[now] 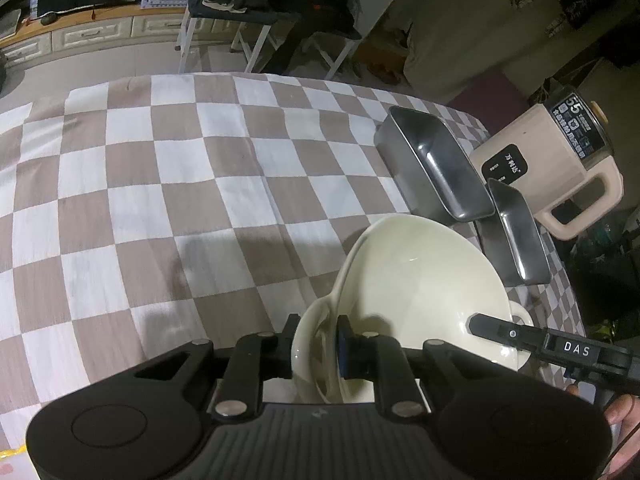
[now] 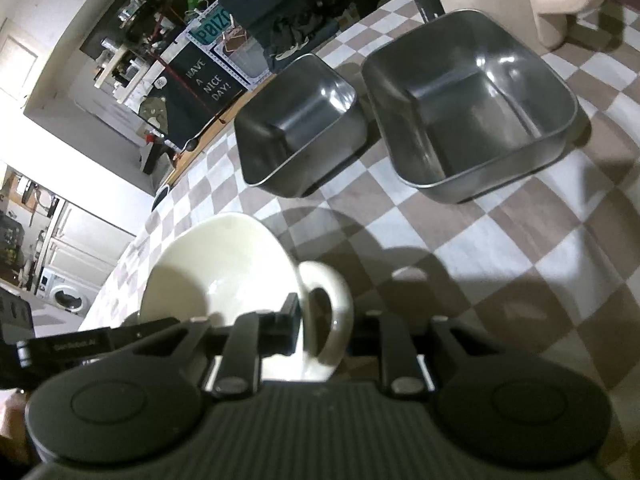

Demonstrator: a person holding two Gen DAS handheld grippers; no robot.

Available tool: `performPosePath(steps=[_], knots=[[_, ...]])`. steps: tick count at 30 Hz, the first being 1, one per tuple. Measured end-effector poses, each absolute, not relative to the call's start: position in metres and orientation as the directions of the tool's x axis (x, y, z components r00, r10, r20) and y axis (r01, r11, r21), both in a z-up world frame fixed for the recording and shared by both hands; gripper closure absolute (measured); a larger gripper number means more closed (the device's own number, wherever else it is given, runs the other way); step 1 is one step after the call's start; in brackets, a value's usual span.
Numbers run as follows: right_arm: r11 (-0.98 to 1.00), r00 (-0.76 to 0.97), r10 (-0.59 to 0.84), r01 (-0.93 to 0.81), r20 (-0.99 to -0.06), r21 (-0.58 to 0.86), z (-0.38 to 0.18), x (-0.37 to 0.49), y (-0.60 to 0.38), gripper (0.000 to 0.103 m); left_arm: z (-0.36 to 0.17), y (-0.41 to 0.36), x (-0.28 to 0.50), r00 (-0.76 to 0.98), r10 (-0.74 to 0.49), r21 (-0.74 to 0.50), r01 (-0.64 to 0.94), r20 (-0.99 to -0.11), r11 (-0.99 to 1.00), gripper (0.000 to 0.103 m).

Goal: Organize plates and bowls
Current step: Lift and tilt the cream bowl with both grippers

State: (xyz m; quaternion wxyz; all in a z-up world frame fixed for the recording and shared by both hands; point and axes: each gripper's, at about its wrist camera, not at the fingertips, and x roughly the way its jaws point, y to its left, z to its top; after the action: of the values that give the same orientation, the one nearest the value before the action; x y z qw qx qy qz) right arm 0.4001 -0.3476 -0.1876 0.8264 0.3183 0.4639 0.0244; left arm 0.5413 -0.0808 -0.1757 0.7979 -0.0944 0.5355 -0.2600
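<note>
So both grippers, left gripper (image 1: 314, 344) and right gripper (image 2: 326, 330), were clamped on the cream ceramic two-handled bowl (image 1: 416, 280), held over the checkered tablecloth (image 1: 160, 200). Two square steel trays (image 2: 472, 104) sat unstacked nearby, so sorting looked barely started.

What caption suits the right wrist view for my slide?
Right tongs grip the cream bowl by its handle, two steel trays beyond.

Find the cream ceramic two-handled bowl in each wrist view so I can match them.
Left wrist: cream ceramic two-handled bowl lower centre-right, near handle in the left tool.
Right wrist: bowl lower centre-left, handle in the right tool.
Shared landmark: two square steel containers beyond it.
</note>
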Motion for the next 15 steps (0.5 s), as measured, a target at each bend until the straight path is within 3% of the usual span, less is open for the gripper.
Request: performPosePath(steps=[15], knots=[[0.821, 0.557, 0.332, 0.226, -0.761, 0.524, -0.184, 0.402, -0.342, 0.08, -0.169, -0.065, 0.537, 0.279, -0.513, -0.459, 0.24, -0.812, 0.856, 0.083]])
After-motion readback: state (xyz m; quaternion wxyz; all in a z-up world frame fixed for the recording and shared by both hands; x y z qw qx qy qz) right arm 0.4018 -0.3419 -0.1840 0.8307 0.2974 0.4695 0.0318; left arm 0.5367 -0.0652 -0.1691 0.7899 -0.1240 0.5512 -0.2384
